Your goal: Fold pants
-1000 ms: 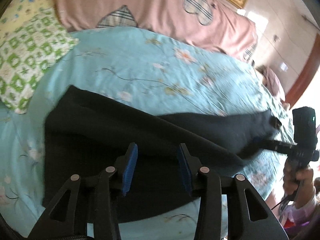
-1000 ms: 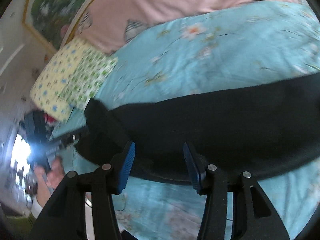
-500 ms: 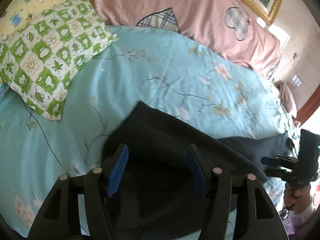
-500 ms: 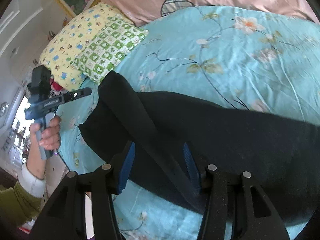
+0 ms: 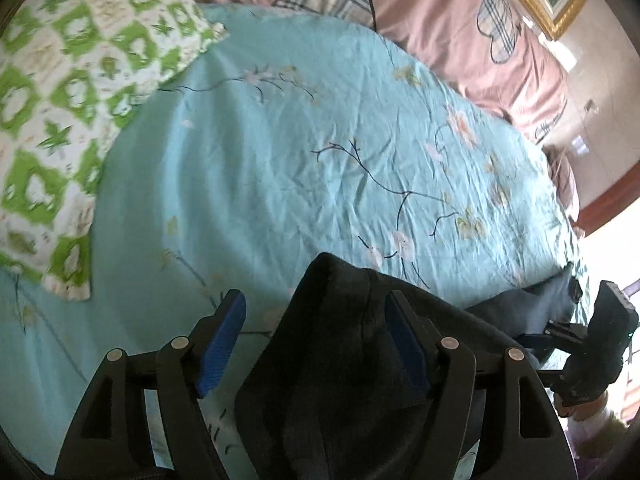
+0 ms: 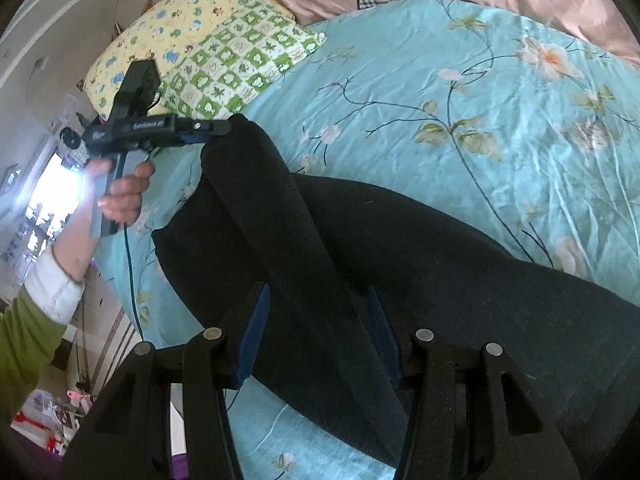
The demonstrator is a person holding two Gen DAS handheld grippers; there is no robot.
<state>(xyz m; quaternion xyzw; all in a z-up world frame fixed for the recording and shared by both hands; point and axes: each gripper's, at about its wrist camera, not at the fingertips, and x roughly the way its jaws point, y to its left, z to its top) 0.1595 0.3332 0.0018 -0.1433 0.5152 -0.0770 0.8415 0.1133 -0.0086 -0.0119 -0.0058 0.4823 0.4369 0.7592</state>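
Observation:
Black pants [image 5: 352,380] lie across a turquoise flowered bedsheet [image 5: 280,140]. My left gripper [image 5: 316,320] hangs over their raised corner. Its jaws are opening; the corner stands between the blue pads, against the right one and apart from the left. From the right wrist view, the left gripper [image 6: 216,130] meets that corner at the end of a folded ridge of the pants [image 6: 280,220]. My right gripper [image 6: 316,320] straddles this ridge farther along, half-wide, pads not pressing. In the left wrist view the right gripper [image 5: 536,336] sits by the pants' far end.
A green-checked pillow [image 5: 60,100] and a yellow one [image 6: 168,28] lie at the head of the bed. A pink quilt [image 5: 440,20] runs along the back. The bed's edge [image 6: 132,288] drops to the floor beside a person's hand [image 6: 124,196].
The left gripper has travelled along the pants to their corner, and its jaws have spread wider. The right wrist view has swung toward that same end and rolled.

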